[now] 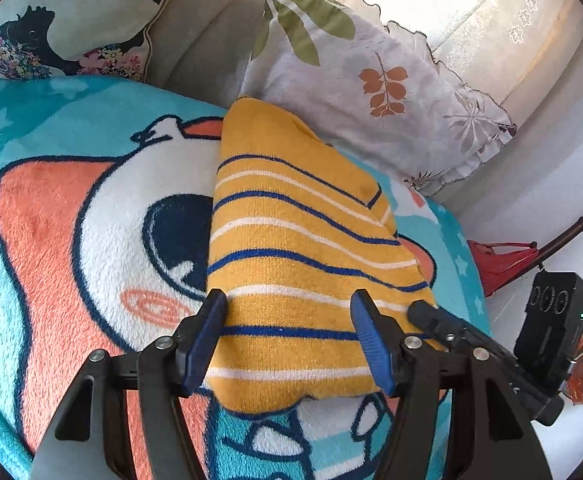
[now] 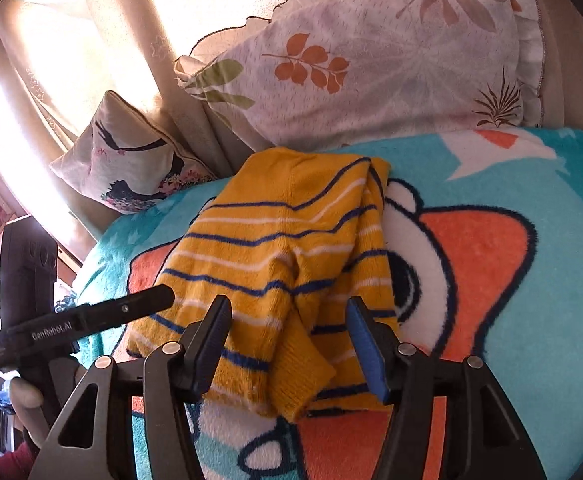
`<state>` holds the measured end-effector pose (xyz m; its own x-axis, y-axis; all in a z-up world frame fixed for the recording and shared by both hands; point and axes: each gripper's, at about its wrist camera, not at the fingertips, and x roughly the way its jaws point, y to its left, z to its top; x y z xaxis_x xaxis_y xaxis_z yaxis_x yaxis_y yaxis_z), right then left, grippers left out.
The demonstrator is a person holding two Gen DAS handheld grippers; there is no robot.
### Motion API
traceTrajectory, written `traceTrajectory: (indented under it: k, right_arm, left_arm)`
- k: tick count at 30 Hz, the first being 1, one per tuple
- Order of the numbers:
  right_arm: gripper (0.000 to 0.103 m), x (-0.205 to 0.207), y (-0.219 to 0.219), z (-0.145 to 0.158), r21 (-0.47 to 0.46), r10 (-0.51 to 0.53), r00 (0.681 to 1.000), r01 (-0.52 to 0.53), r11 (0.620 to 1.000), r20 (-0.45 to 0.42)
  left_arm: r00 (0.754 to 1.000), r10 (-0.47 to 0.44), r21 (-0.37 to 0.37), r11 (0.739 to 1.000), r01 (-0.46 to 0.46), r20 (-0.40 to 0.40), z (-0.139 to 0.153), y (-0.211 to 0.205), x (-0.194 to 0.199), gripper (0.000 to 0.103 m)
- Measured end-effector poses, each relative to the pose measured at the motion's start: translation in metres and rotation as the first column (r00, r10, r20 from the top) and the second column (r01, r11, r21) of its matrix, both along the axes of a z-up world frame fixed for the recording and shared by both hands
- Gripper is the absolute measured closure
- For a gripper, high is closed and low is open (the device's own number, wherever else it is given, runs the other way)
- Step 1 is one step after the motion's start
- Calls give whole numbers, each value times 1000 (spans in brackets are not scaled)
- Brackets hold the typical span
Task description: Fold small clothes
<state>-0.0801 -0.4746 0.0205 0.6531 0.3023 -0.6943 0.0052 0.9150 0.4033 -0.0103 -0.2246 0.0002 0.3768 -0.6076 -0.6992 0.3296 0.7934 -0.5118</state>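
Note:
A small yellow knitted sweater [image 1: 291, 240] with blue and white stripes lies folded on a teal cartoon blanket [image 1: 71, 200]. My left gripper [image 1: 287, 316] is open, its blue-padded fingers spread over the sweater's near end. The other gripper's body shows at the right in the left wrist view [image 1: 491, 356]. In the right wrist view the sweater [image 2: 275, 248] lies with a sleeve cuff folded toward me. My right gripper [image 2: 289, 320] is open above that cuff end. The left gripper's finger [image 2: 91, 320] shows at the left there.
A floral pillow [image 1: 371, 92] lies behind the sweater. A cushion with a black bird print [image 1: 59, 28] leans at the back left. Curtains [image 2: 71, 60] hang beside the bed. A red item [image 1: 499, 264] lies past the blanket's right edge.

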Motion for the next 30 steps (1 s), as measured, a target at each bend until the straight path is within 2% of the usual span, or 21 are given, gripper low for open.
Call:
traceTrajectory:
  k: [1, 3, 5, 8, 10, 11, 16, 19, 21, 23, 24, 25, 26, 30]
  right_arm:
    - [68, 0, 5, -4, 11, 26, 1000, -26, 1000, 5]
    - [70, 1, 12, -9, -1, 41, 999, -41, 999, 10]
    - [76, 6, 16, -16, 27, 62, 998, -62, 998, 2]
    - [81, 13, 4, -22, 156, 79, 997, -77, 985, -10]
    - [83, 11, -16, -20, 269, 63, 998, -62, 961, 8]
    - [83, 8, -25, -16, 296, 47, 999, -52, 954, 24]
    - [85, -21, -63, -4, 310, -46, 997, 27, 950, 55]
    - [85, -31, -81, -18, 298, -112, 994, 105, 949, 6]
    - [85, -31, -88, -32, 303, -134, 990, 139, 943, -38]
    - [83, -27, -85, -47, 280, -140, 987, 156, 947, -77]
    - [77, -26, -83, -52, 281, -147, 985, 166, 945, -86]
    - [61, -25, -84, -55, 271, -162, 983, 181, 946, -90]
    - [55, -25, -84, -54, 249, -177, 980, 194, 949, -89]
    - [52, -44, -102, -25, 232, -241, 971, 235, 944, -2]
  left_arm:
    - [1000, 7, -4, 1000, -7, 11, 3, 3, -3, 41]
    - [1000, 13, -20, 1000, -12, 28, 8, 11, -8, 41]
    - [999, 24, -18, 1000, -23, 43, 11, 15, -10, 41]
    - [998, 43, -11, 999, -42, 52, 13, 17, -11, 41]
    - [998, 40, -14, 999, -39, 50, 15, 16, -12, 41]
    - [998, 37, -12, 999, -36, 56, 17, 14, -12, 41]
    - [996, -49, -1, 999, 49, 81, 18, -13, -17, 40]
    - [994, -104, 28, 994, 103, 35, 2, -38, -16, 39]
    - [995, -101, 48, 994, 101, -16, -13, -46, -12, 33]
    - [992, -92, -14, 996, 91, -90, -28, -42, -7, 28]
    - [989, -86, -43, 996, 81, -122, -33, -38, -5, 28]
    - [987, -81, -57, 996, 73, -138, -34, -34, -3, 26]
    - [987, -77, -57, 996, 69, -138, -33, -31, -3, 26]
    - [990, -71, -50, 997, 65, -124, -31, -27, -5, 26]
